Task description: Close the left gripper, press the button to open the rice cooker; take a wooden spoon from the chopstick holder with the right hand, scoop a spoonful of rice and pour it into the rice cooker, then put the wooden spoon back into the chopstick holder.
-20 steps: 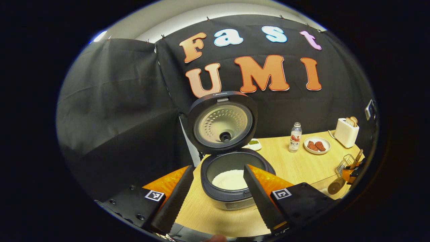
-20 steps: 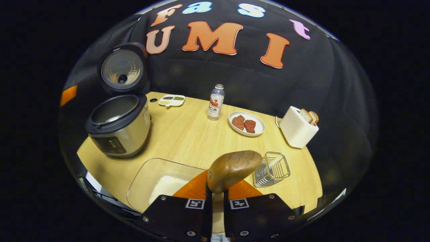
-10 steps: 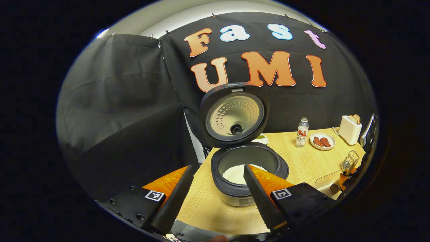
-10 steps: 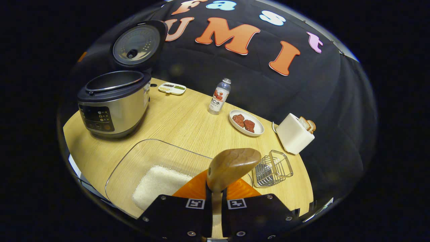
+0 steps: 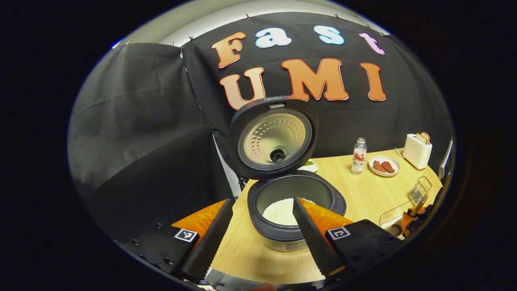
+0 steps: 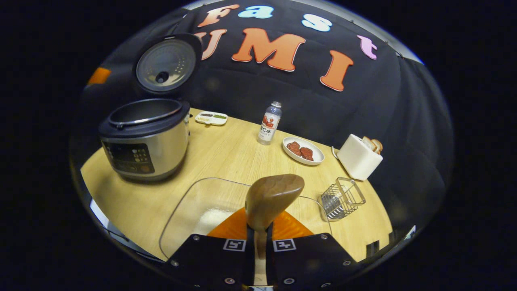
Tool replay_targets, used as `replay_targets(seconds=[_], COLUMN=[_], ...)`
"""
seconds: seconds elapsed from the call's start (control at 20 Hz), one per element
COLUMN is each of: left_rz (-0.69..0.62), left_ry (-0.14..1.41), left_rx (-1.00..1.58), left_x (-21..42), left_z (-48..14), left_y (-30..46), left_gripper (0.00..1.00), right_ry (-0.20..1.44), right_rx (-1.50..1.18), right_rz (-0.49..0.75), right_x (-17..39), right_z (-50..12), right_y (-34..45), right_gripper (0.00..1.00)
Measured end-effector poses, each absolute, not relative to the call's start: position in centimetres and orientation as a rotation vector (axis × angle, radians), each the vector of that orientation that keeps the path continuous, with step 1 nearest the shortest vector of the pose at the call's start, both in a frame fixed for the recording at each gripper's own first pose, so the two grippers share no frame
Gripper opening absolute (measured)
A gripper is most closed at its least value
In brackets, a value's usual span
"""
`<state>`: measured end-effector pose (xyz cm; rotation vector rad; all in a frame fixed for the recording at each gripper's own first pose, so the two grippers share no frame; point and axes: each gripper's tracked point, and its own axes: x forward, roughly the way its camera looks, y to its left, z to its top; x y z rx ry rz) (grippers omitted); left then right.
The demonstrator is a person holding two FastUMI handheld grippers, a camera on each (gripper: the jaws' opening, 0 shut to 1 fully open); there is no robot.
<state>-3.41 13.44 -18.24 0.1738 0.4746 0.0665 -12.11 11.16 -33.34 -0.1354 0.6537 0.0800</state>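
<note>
gripping the wooden spoon (image 6: 271,198), right hand-held gripper (image 6: 260,246) above the glass dish (image 6: 190,202); left hand-held gripper (image 5: 258,238) open

A pale, light-grained wood tone is shown by the table (image 6: 226,157). The rice cooker (image 6: 145,139) is finished in brushed silver with a dark rim, and its raised lid (image 5: 274,137) is lined in perforated metal. White rice (image 5: 280,211) is seen inside. The wooden spoon (image 6: 272,196) is coloured warm brown. A white toaster (image 6: 358,157), a silvery wire chopstick holder (image 6: 342,198) and reddish-brown pieces, perhaps meat, on a white plate (image 6: 317,159) are seen.
</note>
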Motion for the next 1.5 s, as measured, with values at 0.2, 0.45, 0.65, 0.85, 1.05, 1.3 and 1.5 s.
replay_targets(seconds=[0.2, 0.45, 0.65, 0.85, 1.05, 1.3, 1.5], left_rz=[0.04, 0.006, -0.003, -0.009, -0.038, -0.063, -0.074], left_ry=[0.491, 0.494, 0.511, 0.515, 0.503, 0.493, 0.482], left_rx=[0.186, 0.206, 0.202, 0.211, 0.231, 0.227, 0.218], left_x=[-3.1, -2.3, -1.9, -1.6, -1.0, -0.2, 0.0], left_z=[-18.5, -18.7, -19.0, -18.9, -17.9, -17.5, -17.0], left_y=[12.6, 11.7, 11.4, 11.1, 10.1, 8.1, 6.6], left_gripper=[1.0, 0.94, 0.94, 0.94, 1.0, 1.0, 0.94], right_ry=[0.669, 0.714, 0.772, 0.839, 0.833, 0.809, 0.805], right_rx=[0.131, 0.375, 0.599, 0.762, 0.886, 1.05, 1.134], right_rz=[0.105, 0.082, 0.035, 0.054, 0.088, 0.114, 0.091], right_x=[-12.4, -12.4, -12.3, -11.7, -11.0, -10.5, -10.7], right_z=[-33.3, -33.7, -34.4, -35.4, -34.6, -33.6, -33.4], right_y=[13.2, 13.3, 13.2, 13.7, 13.4, 12.0, 9.5], right_gripper=[0.1, 0.1, 0.1, 0.1, 0.1, 0.1, 0.1])
